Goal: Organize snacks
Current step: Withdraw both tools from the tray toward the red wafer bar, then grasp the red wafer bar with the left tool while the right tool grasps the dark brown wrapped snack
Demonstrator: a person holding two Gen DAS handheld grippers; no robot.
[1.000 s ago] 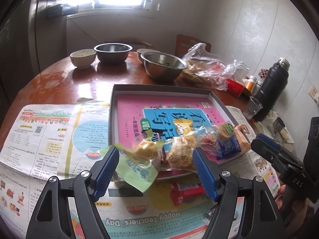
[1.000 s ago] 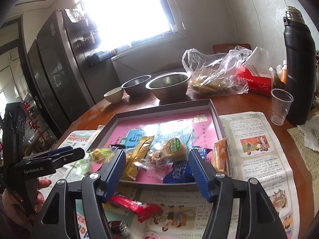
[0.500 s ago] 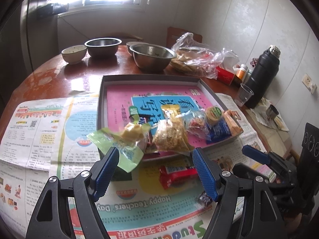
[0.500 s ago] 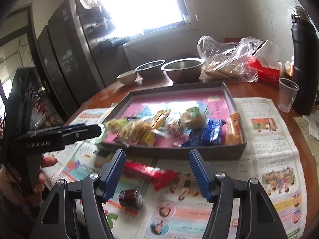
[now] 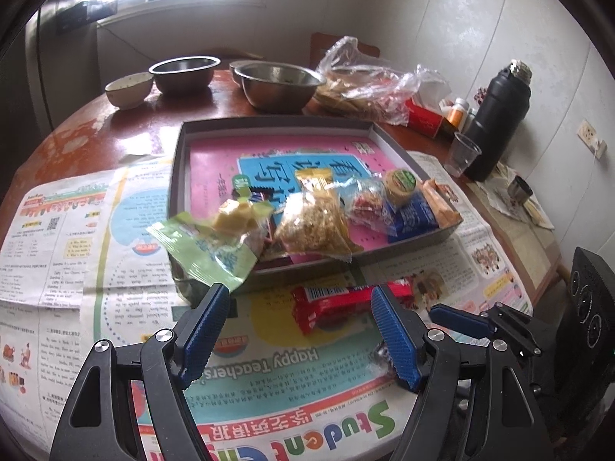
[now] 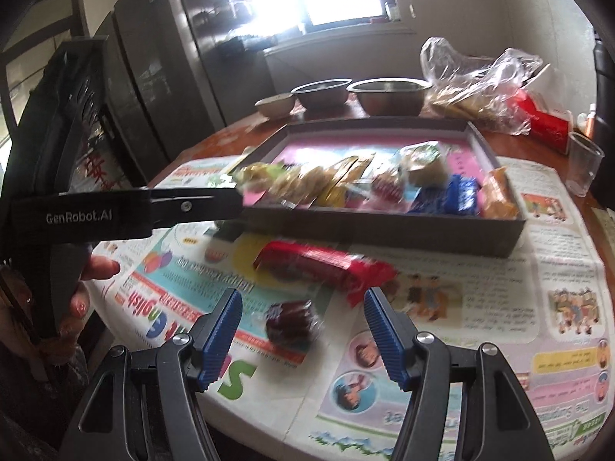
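Observation:
A grey tray (image 5: 269, 123) lined with a pink book holds several snacks. Among them are a green packet (image 5: 203, 246) draped over its near left corner, a yellow crumb packet (image 5: 311, 223) and blue packets (image 5: 413, 215). On the newspaper in front of the tray lie a red bar (image 5: 330, 303) and a small dark red candy (image 6: 290, 322). My left gripper (image 5: 300, 299) is open above the red bar and holds nothing. My right gripper (image 6: 303, 303) is open low over the candy, and its pads do not touch it. In the right wrist view the red bar (image 6: 323, 267) lies just beyond.
Newspapers (image 5: 77, 230) cover the near part of the round wooden table. Behind the tray stand two steel bowls (image 5: 276, 84), a ceramic bowl (image 5: 127, 88) and a plastic bag of food (image 5: 369, 84). A black flask (image 5: 496, 115) and a plastic cup (image 5: 463, 153) stand at right.
Both grippers have drawn back from the tray and sunk toward the newspaper. The red bar and the dark candy now lie near the fingertips. Neither pair of jaws has changed its width.

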